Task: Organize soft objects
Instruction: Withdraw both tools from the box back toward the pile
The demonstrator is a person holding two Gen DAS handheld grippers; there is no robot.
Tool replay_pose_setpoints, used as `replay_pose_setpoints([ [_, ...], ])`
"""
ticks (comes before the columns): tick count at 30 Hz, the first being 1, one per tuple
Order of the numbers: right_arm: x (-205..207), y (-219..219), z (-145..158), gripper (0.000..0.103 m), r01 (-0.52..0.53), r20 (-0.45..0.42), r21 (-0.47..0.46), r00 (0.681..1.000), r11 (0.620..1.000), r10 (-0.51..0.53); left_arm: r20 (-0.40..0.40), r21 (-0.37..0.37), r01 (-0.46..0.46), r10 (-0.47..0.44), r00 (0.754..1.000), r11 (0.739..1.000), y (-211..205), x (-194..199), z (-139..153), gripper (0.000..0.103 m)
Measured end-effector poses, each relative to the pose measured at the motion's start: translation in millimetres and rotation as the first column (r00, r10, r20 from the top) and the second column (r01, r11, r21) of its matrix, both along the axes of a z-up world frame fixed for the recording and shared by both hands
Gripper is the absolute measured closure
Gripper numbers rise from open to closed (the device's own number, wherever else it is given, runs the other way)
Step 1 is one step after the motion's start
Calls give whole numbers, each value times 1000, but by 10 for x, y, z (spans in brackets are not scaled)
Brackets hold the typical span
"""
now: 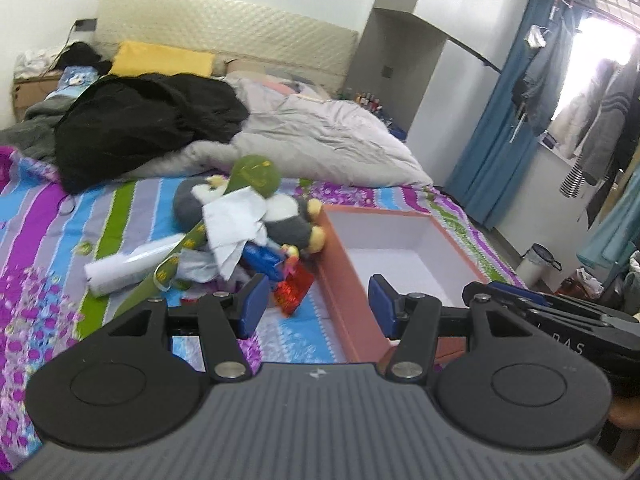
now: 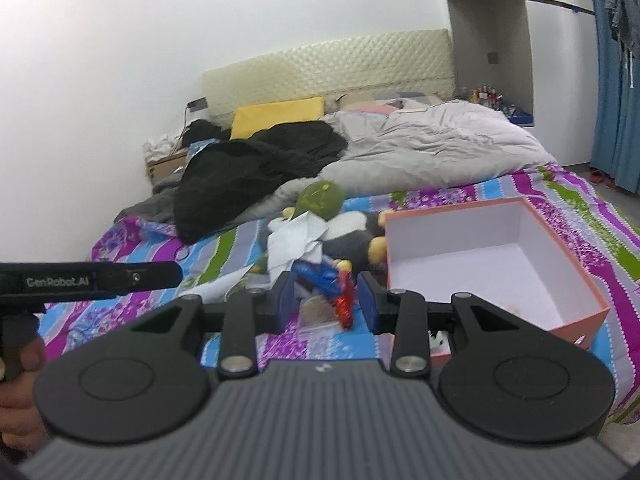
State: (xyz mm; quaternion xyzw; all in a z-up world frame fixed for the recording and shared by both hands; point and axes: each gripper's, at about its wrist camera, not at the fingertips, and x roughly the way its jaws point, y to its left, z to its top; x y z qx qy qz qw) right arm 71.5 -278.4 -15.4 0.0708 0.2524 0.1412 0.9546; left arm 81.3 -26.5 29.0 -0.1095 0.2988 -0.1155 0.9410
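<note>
A pile of soft things lies on the striped bedsheet: a grey and white plush penguin (image 1: 280, 216) (image 2: 352, 236), a green round cushion (image 1: 256, 174) (image 2: 320, 198), white cloth (image 1: 236, 224) (image 2: 294, 240), a blue item (image 1: 262, 258) (image 2: 316, 274) and a red shiny packet (image 1: 292, 290) (image 2: 345, 300). An open orange box (image 1: 348, 280) (image 2: 576, 256) with a white inside stands right of the pile, empty. My left gripper (image 1: 316, 304) is open above the box's near left edge. My right gripper (image 2: 326, 300) is open, just before the red packet.
A black garment (image 1: 140, 120) (image 2: 256, 168), a grey duvet (image 1: 328, 140) (image 2: 440, 140) and a yellow pillow (image 1: 160, 58) (image 2: 276, 116) fill the far bed. A rolled white paper (image 1: 128, 268) lies left of the pile. Blue curtains and hanging clothes (image 1: 600, 112) stand right.
</note>
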Motion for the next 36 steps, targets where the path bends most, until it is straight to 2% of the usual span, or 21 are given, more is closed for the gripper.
replay_pose_setpoints([
  [9, -165, 219, -246, 65, -32, -67, 15, 997, 999, 33, -62, 1, -27, 27, 998, 1000, 135, -217, -288, 42],
  [14, -302, 359, -372, 65, -67, -101, -21, 993, 998, 65, -88, -6, -44, 43, 995, 999, 169, -309, -465, 42],
  [19, -432, 419, -497, 65, -82, -142, -24, 987, 996, 78, -101, 17, -58, 59, 993, 998, 191, -471, -667, 42],
  [24, -498, 449, -587, 65, -85, -161, -29, 984, 996, 79, -139, 5, -77, 77, 987, 997, 272, -586, -836, 42],
  [27, -493, 457, -626, 65, -76, -166, -32, 984, 997, 70, -144, 33, -78, 82, 986, 996, 274, -626, -892, 42],
  [36, -276, 552, -732, 65, -73, -199, -46, 978, 996, 63, -190, 12, -92, 92, 977, 996, 346, -445, -1041, 42],
])
